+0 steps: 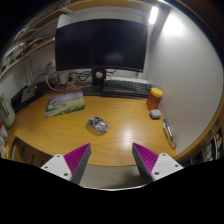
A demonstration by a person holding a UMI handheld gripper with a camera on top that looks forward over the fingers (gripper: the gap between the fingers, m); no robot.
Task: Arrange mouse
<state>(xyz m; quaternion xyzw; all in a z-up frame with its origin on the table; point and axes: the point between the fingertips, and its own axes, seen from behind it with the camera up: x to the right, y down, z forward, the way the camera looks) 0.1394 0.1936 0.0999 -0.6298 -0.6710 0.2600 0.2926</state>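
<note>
The hand-held gripper (110, 158) hangs above the near edge of a round-fronted wooden desk (60, 128), its two fingers set well apart with nothing between them; the magenta pads (76, 157) on their inner faces show as two wedges. Beyond the fingers, near the middle of the desk, lies a small grey and black computer mouse (97, 125), resting on the wood by itself and well clear of both fingers.

No brand name or writing can be read anywhere. A large black monitor (100, 43) stands at the back with a dark screen, and a black keyboard (126, 88) lies below it. To the left of the mouse lies a flat printed booklet with a green and pale cover (64, 103); its print is too small to read. To the right stands an orange container with a white lid (154, 98), its label unreadable, and just in front of it sits a small grey object (156, 114) whose kind cannot be made out. A slim dark item (169, 131) lies by the desk's right edge, also unclear. Clutter at the far left is cut off and dim.
</note>
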